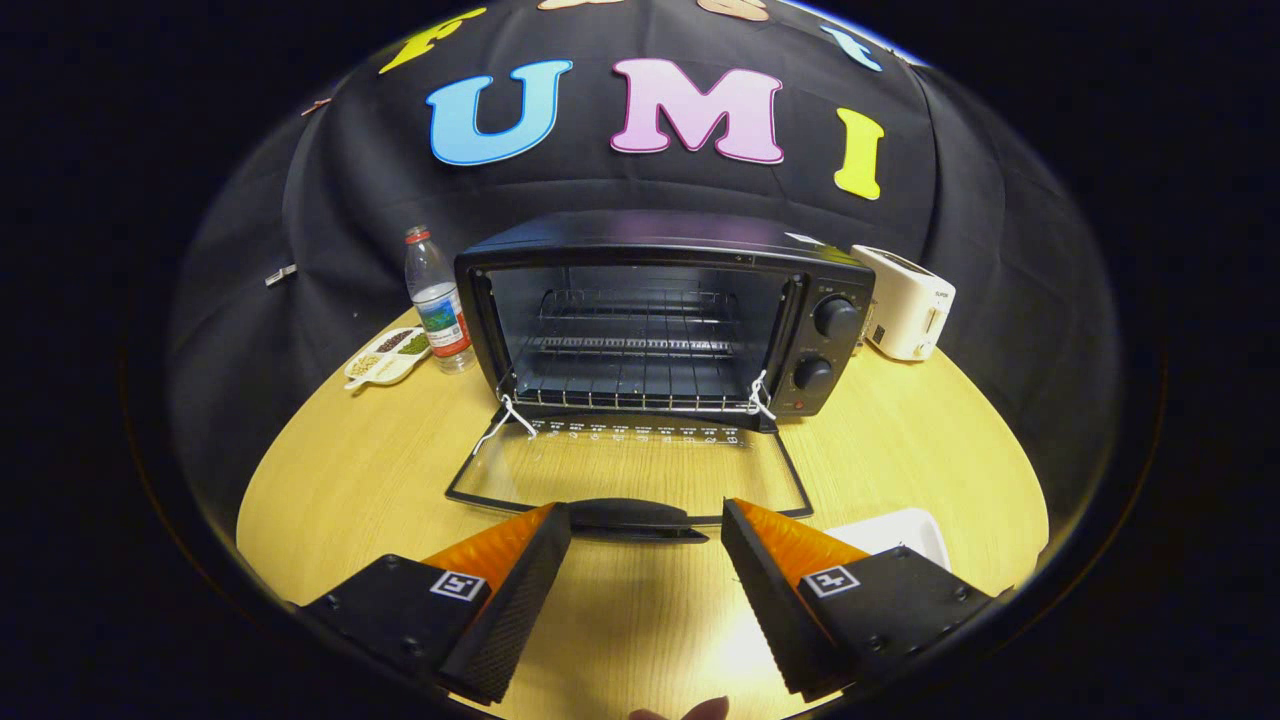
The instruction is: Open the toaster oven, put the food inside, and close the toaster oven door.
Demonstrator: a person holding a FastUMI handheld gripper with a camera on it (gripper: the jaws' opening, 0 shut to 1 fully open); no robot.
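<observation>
A black toaster oven (665,315) stands on the round wooden table (900,450) beyond my fingers. Its glass door (630,470) lies folded down flat toward me, with the dark handle (640,518) right at my fingertips. Inside, a wire rack (635,365) shows bare. My gripper (646,525) is open, its fingers spread on either side of the handle's middle without pressing on it. A white plate (900,530) peeks out behind my right finger; what lies on it is hidden.
A clear water bottle (438,300) stands left of the oven, with a small white dish of snacks (387,357) beside it. A white pop-up toaster (908,300) sits to the oven's right. A bit of a hand (690,712) shows below the fingers.
</observation>
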